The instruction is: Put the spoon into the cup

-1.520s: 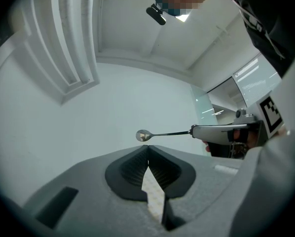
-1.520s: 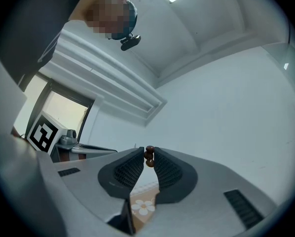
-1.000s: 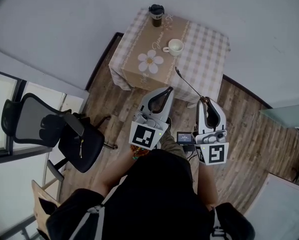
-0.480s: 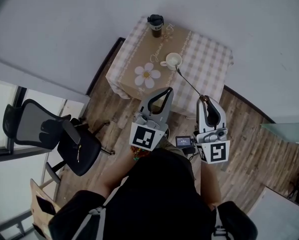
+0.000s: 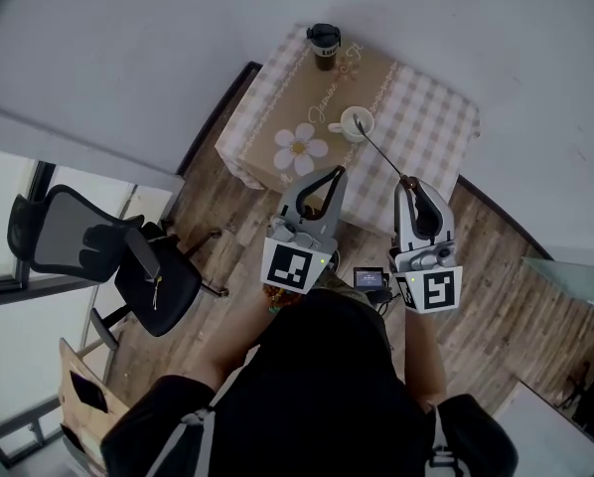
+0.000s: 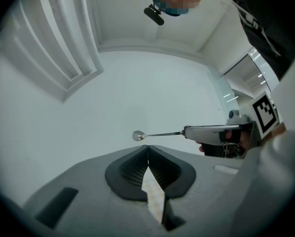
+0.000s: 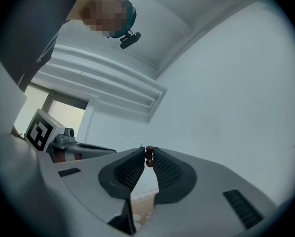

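A white cup (image 5: 355, 124) stands on the checked tablecloth of a small table (image 5: 426, 117). My right gripper (image 5: 410, 183) is shut on the brown end of a long thin spoon (image 5: 380, 152). The spoon slants up and left, and its bowl lies at the cup's rim in the head view. The left gripper view shows the spoon (image 6: 157, 134) sticking out level from the right gripper (image 6: 221, 132). In the right gripper view the brown handle end (image 7: 149, 157) sits pinched between the jaws. My left gripper (image 5: 334, 173) is shut on nothing, held left of the right one, short of the table.
A dark lidded tumbler (image 5: 324, 43) stands at the table's far edge. A daisy print (image 5: 299, 147) marks the cloth's near left. A black office chair (image 5: 88, 256) stands on the wooden floor at the left. Grey wall lies beyond the table.
Both grippers have come closer to the table. The spoon's bowl, which was short of the cup, now lies at the cup's rim. The left gripper stays shut.
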Demonstrator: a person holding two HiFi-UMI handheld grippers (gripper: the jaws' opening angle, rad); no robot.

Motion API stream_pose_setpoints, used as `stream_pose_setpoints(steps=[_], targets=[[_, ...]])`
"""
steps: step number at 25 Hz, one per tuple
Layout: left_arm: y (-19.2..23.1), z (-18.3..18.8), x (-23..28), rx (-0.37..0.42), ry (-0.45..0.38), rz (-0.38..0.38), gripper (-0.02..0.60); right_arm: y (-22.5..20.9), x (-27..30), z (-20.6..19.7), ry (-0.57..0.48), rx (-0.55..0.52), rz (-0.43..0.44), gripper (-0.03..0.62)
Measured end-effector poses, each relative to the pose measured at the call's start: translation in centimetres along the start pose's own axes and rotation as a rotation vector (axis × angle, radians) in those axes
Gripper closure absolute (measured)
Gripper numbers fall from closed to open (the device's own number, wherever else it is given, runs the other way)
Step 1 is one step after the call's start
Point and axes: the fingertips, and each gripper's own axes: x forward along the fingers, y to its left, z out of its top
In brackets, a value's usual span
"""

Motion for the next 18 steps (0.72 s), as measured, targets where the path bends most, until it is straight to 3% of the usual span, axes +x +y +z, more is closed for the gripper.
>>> stream_pose_setpoints(steps=[18], targets=[[6.9,-2.4,5.2,-0.021,0.027,0.015,0.565,-4.1,7.3,-4.3,0.082,-0.016,-0.029,0.548]])
